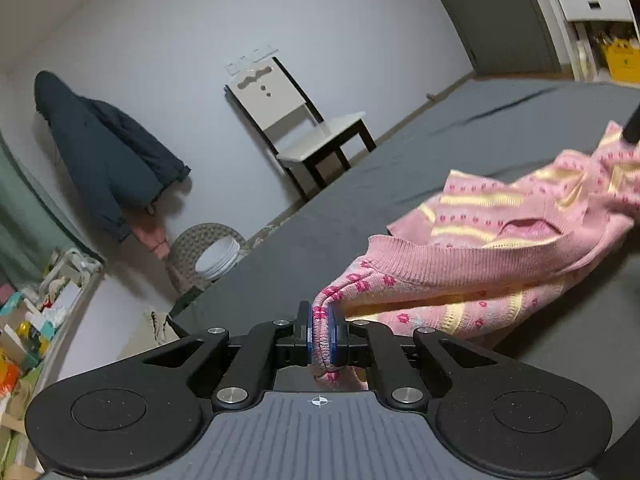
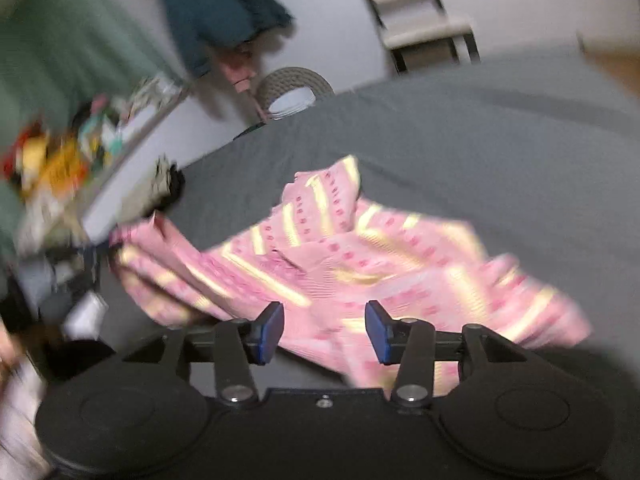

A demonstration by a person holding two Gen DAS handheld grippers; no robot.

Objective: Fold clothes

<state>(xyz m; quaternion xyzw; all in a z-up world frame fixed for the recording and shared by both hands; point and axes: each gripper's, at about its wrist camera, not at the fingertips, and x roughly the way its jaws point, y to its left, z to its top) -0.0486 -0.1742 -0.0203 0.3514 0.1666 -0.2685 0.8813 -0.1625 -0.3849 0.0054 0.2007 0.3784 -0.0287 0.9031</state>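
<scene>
Left tool point(image 1: 322, 336): blue pads clamped tight on a bunched edge of pink knit sweater point(image 1: 496, 248), cloth pinched between them and hanging out below. Sweater: pink with yellow stripes and darker pink flower dots, lying crumpled on grey bed point(image 1: 360, 208), one end lifted toward left tool. Right tool point(image 2: 325, 330): pads set wide apart, nothing between them, poised just over sweater point(image 2: 360, 256); contact not determinable, view blurred. Beyond bed: white chair point(image 1: 304, 120) against wall, dark jacket point(image 1: 108, 152) hanging, woven basket point(image 1: 208, 252) on floor.

Both wrist views low, close, sharing sweater point(image 1: 500, 240)
</scene>
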